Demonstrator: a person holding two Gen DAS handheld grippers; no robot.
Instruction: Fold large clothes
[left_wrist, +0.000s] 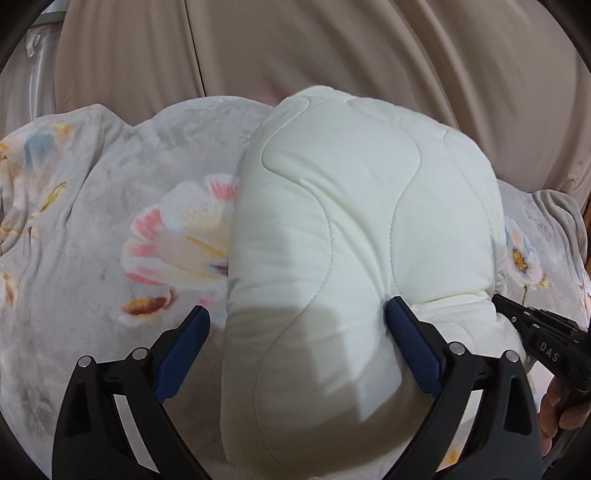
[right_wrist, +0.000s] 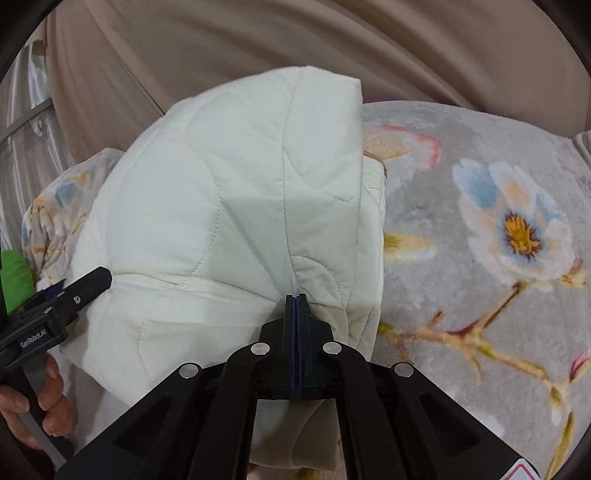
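A cream quilted garment lies folded in a thick bundle on a grey floral blanket. My left gripper is open, its blue-padded fingers on either side of the bundle's near end, the right finger pressed against the fabric. My right gripper is shut on the near edge of the garment. The right gripper also shows at the right edge of the left wrist view, and the left gripper shows at the left edge of the right wrist view.
Beige curtains hang behind the blanket. The floral blanket spreads out to both sides of the bundle. A green object sits at the far left in the right wrist view.
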